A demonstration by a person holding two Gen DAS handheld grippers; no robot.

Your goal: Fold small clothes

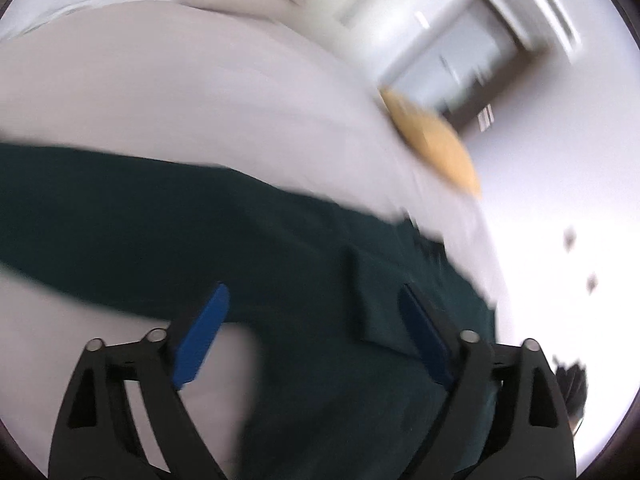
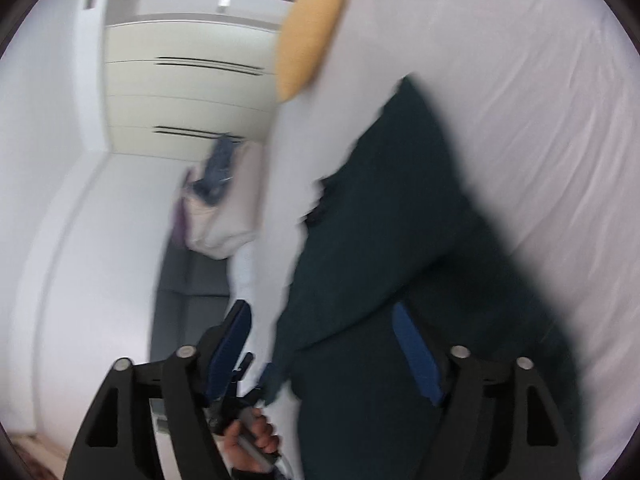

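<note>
A dark green garment [image 1: 248, 248] lies spread on a white bed sheet [image 1: 168, 92]; both views are motion-blurred. My left gripper [image 1: 314, 300] is open, its blue fingers [image 1: 202, 336] just above the garment's near part, holding nothing. In the right wrist view the same garment [image 2: 400, 232] lies on the sheet [image 2: 540, 120]. My right gripper [image 2: 324, 322] is open over the garment's near edge, empty. The other gripper, held in a hand [image 2: 250, 434], shows at the bottom.
A yellow cushion [image 1: 432, 140] lies at the bed's edge, also in the right wrist view [image 2: 308, 36]. A pile of clothes [image 2: 216, 200] sits on a grey seat past the bed. White cupboards [image 2: 184, 100] and walls stand behind.
</note>
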